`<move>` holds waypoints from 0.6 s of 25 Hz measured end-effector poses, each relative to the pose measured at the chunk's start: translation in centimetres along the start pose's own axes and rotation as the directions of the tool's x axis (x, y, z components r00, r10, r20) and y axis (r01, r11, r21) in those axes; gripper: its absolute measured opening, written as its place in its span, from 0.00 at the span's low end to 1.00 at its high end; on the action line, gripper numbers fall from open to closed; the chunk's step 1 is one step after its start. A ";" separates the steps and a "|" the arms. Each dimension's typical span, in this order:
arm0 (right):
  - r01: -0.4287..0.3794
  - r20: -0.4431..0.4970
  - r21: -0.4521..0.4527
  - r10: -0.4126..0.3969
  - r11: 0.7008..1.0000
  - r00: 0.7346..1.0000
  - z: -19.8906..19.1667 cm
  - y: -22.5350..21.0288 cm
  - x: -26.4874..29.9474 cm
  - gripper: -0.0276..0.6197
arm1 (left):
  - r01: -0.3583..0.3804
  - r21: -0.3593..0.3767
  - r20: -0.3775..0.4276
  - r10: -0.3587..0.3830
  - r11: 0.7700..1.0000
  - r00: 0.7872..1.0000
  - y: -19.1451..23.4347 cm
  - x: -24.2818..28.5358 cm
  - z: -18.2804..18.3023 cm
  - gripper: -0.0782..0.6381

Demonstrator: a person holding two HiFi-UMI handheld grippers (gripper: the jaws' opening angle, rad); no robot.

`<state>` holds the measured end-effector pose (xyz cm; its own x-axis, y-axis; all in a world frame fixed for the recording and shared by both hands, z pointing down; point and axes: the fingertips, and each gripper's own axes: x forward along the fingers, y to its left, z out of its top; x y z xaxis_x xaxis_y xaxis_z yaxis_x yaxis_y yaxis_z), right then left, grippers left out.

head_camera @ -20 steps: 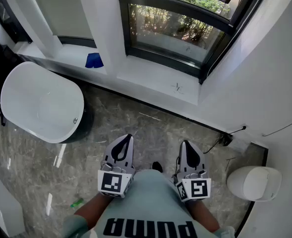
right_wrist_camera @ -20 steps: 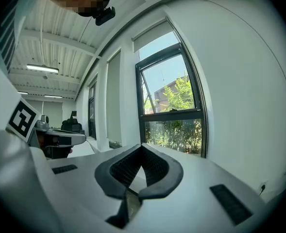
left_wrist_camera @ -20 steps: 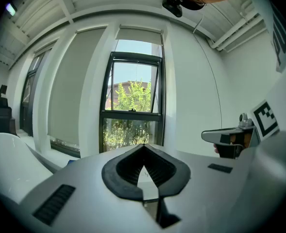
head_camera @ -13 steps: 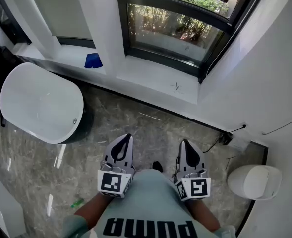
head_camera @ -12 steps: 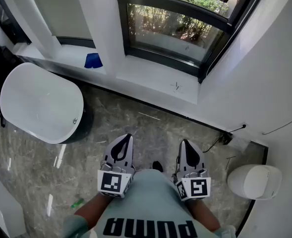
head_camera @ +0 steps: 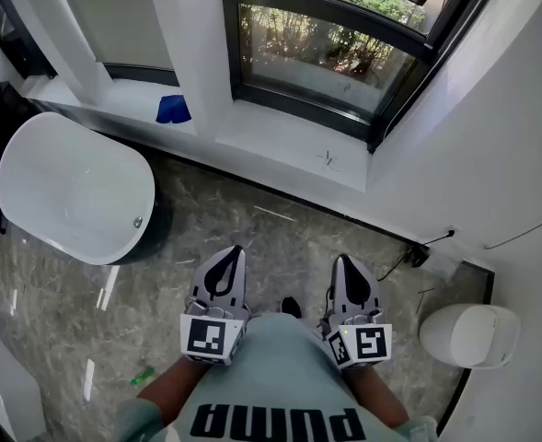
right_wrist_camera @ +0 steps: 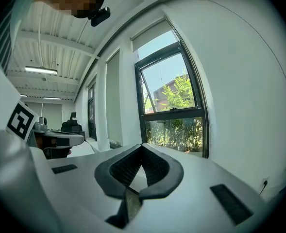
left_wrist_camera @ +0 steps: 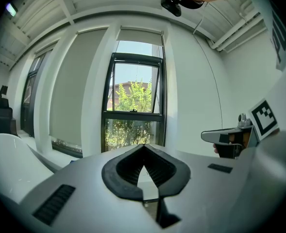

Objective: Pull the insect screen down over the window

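- Presently, left gripper: pale grey moulded shell tapering to a point, with black ribbed pads lining a leaf-shaped hollow. Its jaws are pressed together at the tips with nothing between them. A cube with a black-and-white square marker sits at the rear.
- right gripper: same grey shell and ribbed black lining. Its jaws are likewise closed tip to tip and empty. It is held beside the left one, close before the person's pale green printed shirt.
- black-framed glass window: tall, narrow metal frame with the upper sash tilted open and green foliage behind the panes. It is well apart from both grippers.
- insect screen: the panes show as bare glass. A pale flat band spans the top of the window recess; whether it houses the screen cannot be told.
- white smooth window sill: faint dark scratch marks. A small blue object rests on its left stretch.
- white glossy oval bathtub: dark outer wall, standing to the left of the grippers.
- grey veined stone floor: polished.
- white rounded glossy fixture: lower right, by the curved white wall. A thin black cable lies near it.
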<state>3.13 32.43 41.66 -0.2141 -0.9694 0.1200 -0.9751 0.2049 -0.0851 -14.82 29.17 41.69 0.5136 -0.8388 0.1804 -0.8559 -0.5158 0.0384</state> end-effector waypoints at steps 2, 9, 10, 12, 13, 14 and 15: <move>0.008 -0.002 -0.004 -0.008 1.000 1.000 0.0 0.3 0.2 0.04 | -0.007 -0.010 -0.001 0.007 1.000 1.000 0.5 -0.3 -0.2 0.13; 0.025 0.000 -0.023 -0.025 0.999 1.000 0.3 3.3 1.5 0.04 | 0.003 -0.023 -0.007 -0.004 1.000 1.000 3.8 -1.9 -0.5 0.13; 0.029 -0.004 -0.028 -0.029 0.999 1.000 0.2 3.9 1.6 0.04 | 0.007 -0.029 -0.002 -0.007 1.000 1.000 4.3 -2.2 -0.5 0.13; 0.041 -0.009 -0.032 -0.041 0.999 0.999 0.2 4.9 1.9 0.04 | 0.008 -0.029 0.005 -0.008 1.000 1.000 5.4 -3.0 -0.6 0.13; 0.047 -0.007 -0.035 -0.047 0.998 0.999 0.3 5.4 2.1 0.04 | 0.007 -0.030 0.009 -0.007 1.000 1.000 5.9 -3.3 -0.7 0.13; 0.051 -0.004 -0.040 -0.051 0.998 0.999 0.5 5.9 2.3 0.04 | 0.005 -0.035 0.012 -0.005 0.999 1.000 6.5 -3.6 -0.7 0.13; 0.053 -0.002 -0.047 -0.053 0.997 0.999 0.7 6.4 2.4 0.04 | 0.004 -0.044 0.012 -0.003 0.999 1.000 7.1 -3.8 -0.8 0.13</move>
<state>-3.54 31.28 40.69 -0.1619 -0.9787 0.1258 -0.9867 0.1592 -0.0316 -22.87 28.89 42.08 0.5172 -0.8392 0.1680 -0.8557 -0.5109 0.0819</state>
